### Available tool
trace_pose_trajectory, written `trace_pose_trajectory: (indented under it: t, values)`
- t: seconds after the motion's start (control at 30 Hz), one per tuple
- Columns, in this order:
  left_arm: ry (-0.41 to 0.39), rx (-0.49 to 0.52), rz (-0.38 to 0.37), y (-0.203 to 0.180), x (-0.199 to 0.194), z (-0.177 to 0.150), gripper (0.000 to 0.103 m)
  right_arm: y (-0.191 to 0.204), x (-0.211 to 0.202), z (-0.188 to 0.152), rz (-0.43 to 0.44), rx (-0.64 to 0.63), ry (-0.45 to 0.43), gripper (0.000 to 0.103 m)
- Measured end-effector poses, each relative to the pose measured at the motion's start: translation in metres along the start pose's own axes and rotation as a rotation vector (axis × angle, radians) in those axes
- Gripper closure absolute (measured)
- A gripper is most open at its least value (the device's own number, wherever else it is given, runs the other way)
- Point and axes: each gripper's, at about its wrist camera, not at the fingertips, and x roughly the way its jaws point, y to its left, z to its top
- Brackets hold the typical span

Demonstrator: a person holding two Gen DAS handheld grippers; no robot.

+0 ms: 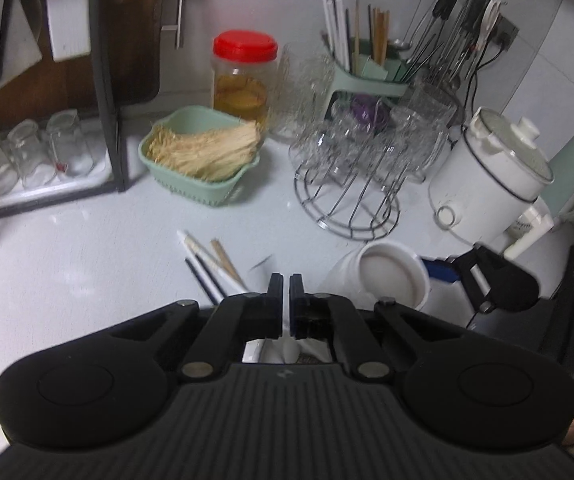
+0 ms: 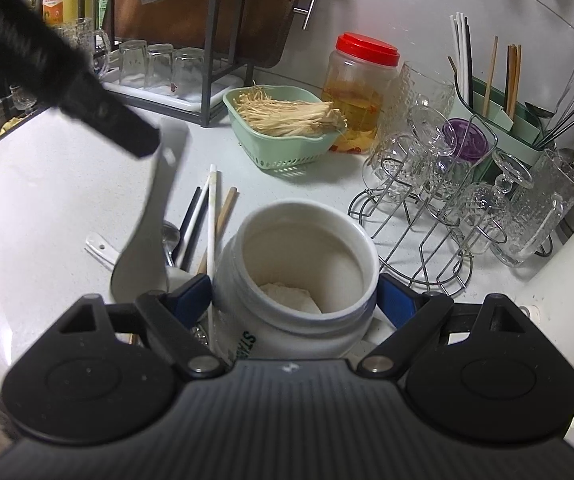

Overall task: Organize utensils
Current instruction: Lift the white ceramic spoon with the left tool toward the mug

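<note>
On the left of the right wrist view, the left tongs (image 2: 143,148) are clenched on the handle of a white spoon (image 2: 143,256), which hangs bowl-down over the loose utensils on the desk (image 2: 47,184). That grip sits high on a slim handle, so the spoon could swing or slip out and knock the pile beneath it. Below lie about five chopsticks (image 2: 212,216), white, black and wooden, though the tongs hide their near ends and the count is unsure. With them are one metal spoon (image 2: 170,236) and one more white handle (image 2: 97,246). Just right, the right tongs (image 2: 293,300) grasp one white ceramic jar (image 2: 299,264), a blue pad on each side. It is open-mouthed and tilted, and one white chopstick leans on its wall, so a shift of the jar could roll that stick away. Far right, one green utensil holder (image 2: 499,120) already stands with chopsticks upright.
</note>
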Motion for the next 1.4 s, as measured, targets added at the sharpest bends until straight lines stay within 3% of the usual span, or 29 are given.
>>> trace_pose_trajectory:
  t: [0.1,0.3,0.53,0.7,0.9,1.03,1.17,1.4]
  values:
    - [0.011,0.015,0.003,-0.002,0.005,0.004,0.101,0.000,0.001,0.001,0.001,-0.001,-0.003,0.012]
    - [0.056,-0.058,0.035,0.024,0.016,-0.001,0.101,-0.001,0.001,0.000,0.005,-0.005,-0.004,0.012]
    - [0.135,-0.198,0.069,0.076,0.015,-0.032,0.100,-0.001,0.000,0.000,0.005,-0.005,-0.007,0.012]
    - [0.174,-0.240,0.037,0.103,0.003,-0.063,0.100,0.000,0.001,0.001,0.001,-0.004,0.000,0.012]
    - [0.241,-0.178,-0.077,0.117,-0.004,-0.096,0.093,0.000,0.002,0.001,-0.003,-0.008,0.006,0.012]
    - [0.270,-0.085,-0.111,0.116,-0.006,-0.105,0.060,0.002,0.002,0.002,-0.010,-0.005,0.012,0.012]
    - [0.301,0.078,-0.112,0.101,0.001,-0.110,0.044,0.003,0.001,0.002,-0.019,0.000,0.017,0.012]
    - [0.330,0.245,-0.088,0.092,0.021,-0.121,0.041,0.004,0.002,0.003,-0.033,0.013,0.022,0.012]
